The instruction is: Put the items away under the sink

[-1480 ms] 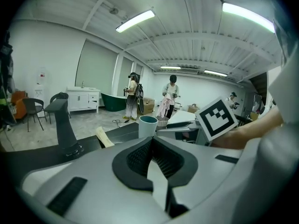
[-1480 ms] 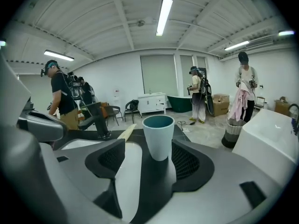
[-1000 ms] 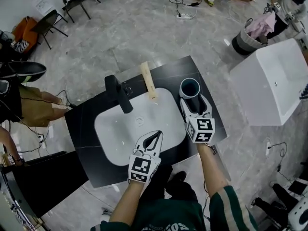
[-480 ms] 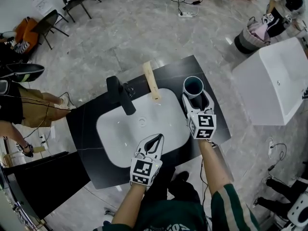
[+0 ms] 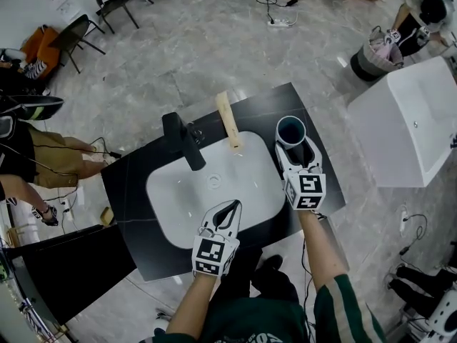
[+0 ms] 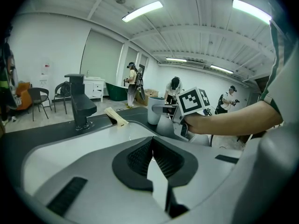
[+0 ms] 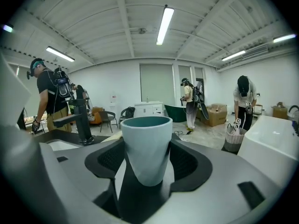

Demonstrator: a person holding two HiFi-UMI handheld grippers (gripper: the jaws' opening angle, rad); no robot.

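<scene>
Pale grey-blue outside and teal within, the cup (image 7: 145, 148) stands upright on the black bench (image 5: 136, 184), just to the right of the white basin (image 5: 178, 199) and near the back corner. The right tool (image 5: 293, 147) comes at it from the person's side, low and level, with one jaw on each flank of the cup. In the right gripper view the pads press against both sides, so I'd say it has closed on the cup. Taking it round the body while it stands upright looks like the sensible hold for lifting it off and carrying it down to the space under the sink.

The left tool (image 5: 233, 204) has its jaws brought together on nothing. It sits over the front rim of the basin, well apart from the cup, seemingly kept clear.

A wooden piece (image 5: 228, 120) lies across the basin's back edge, beside the black tap (image 5: 182, 140), untouched by either tool and probably next to go
</scene>
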